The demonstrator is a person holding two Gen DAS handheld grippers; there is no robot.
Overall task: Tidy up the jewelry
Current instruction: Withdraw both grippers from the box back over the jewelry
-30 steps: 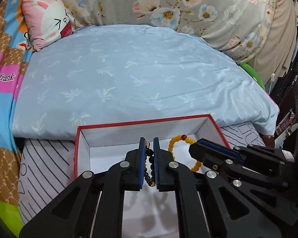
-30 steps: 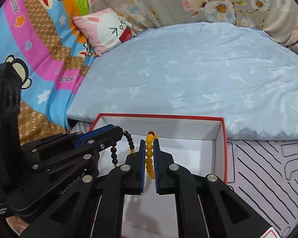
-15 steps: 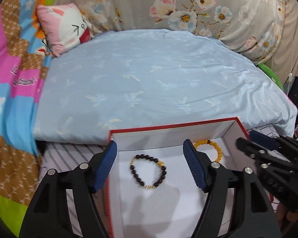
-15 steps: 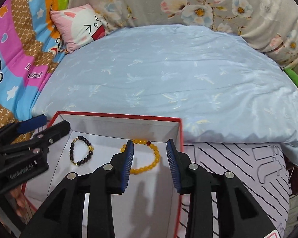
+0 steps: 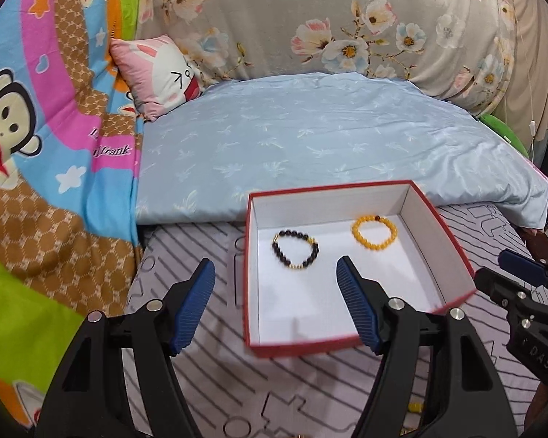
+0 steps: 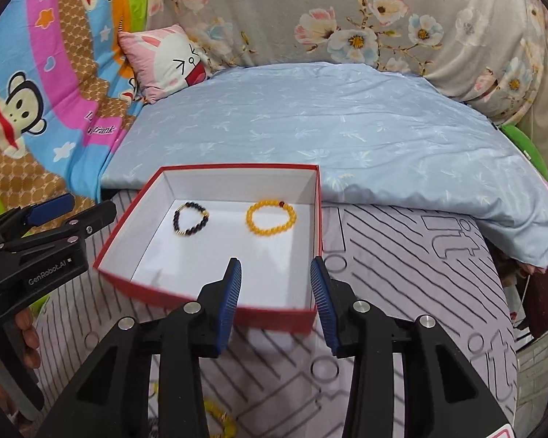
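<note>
A red box with a white inside (image 5: 453, 255) (image 6: 128, 233) sits on a striped grey mat. In it lie a dark bead bracelet (image 5: 295, 249) (image 6: 190, 218) on the left and a yellow bead bracelet (image 5: 373, 232) (image 6: 271, 216) on the right, apart from each other. My left gripper (image 5: 276, 279) is open and empty, held above and in front of the box. My right gripper (image 6: 276, 277) is open and empty over the box's near right corner. The right gripper shows at the right edge of the left wrist view (image 5: 518, 273). The left gripper shows at the left of the right wrist view (image 6: 69, 211).
The striped grey mat (image 5: 208, 365) (image 6: 402, 273) lies on a bed with a light blue quilt (image 5: 310, 138) behind the box. A pink rabbit pillow (image 6: 164, 58) and a floral cover stand at the back. More yellow beads (image 6: 219, 419) lie near the mat's front edge.
Both grippers opened and let go of the bracelets, which now lie in the box. Both grippers have pulled back and up, away from the box.
</note>
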